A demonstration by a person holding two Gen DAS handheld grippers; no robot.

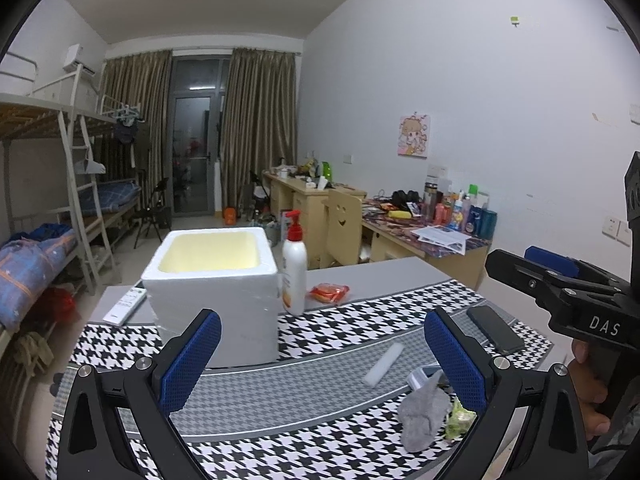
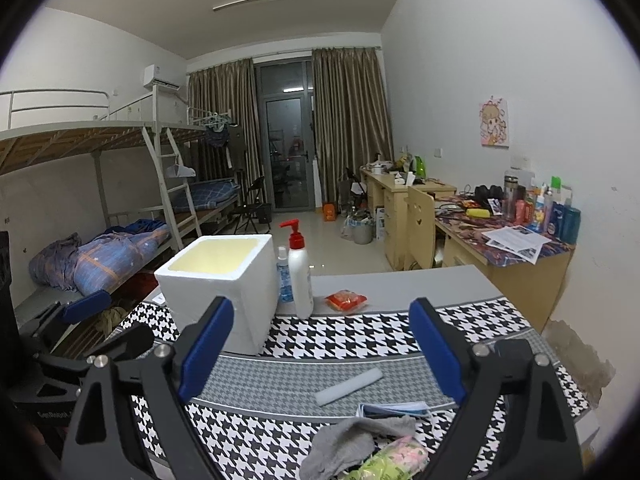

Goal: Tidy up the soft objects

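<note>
Grey sock point(image 2: 352, 442) crumpled on the houndstooth cloth point(image 2: 360, 340) near the table's front edge, touching a green-and-pink packet point(image 2: 394, 464) and just in front of a small flat pack point(image 2: 394, 409). White foam roll point(image 2: 348, 386) lying loose a little further back. Open white foam box point(image 2: 218, 276) upright at the back left, pump bottle point(image 2: 300, 276) just beside it. Right gripper point(image 2: 320, 352) spread wide above the sock, gripping nothing. Left gripper point(image 1: 320, 360) likewise parted and empty.
</note>
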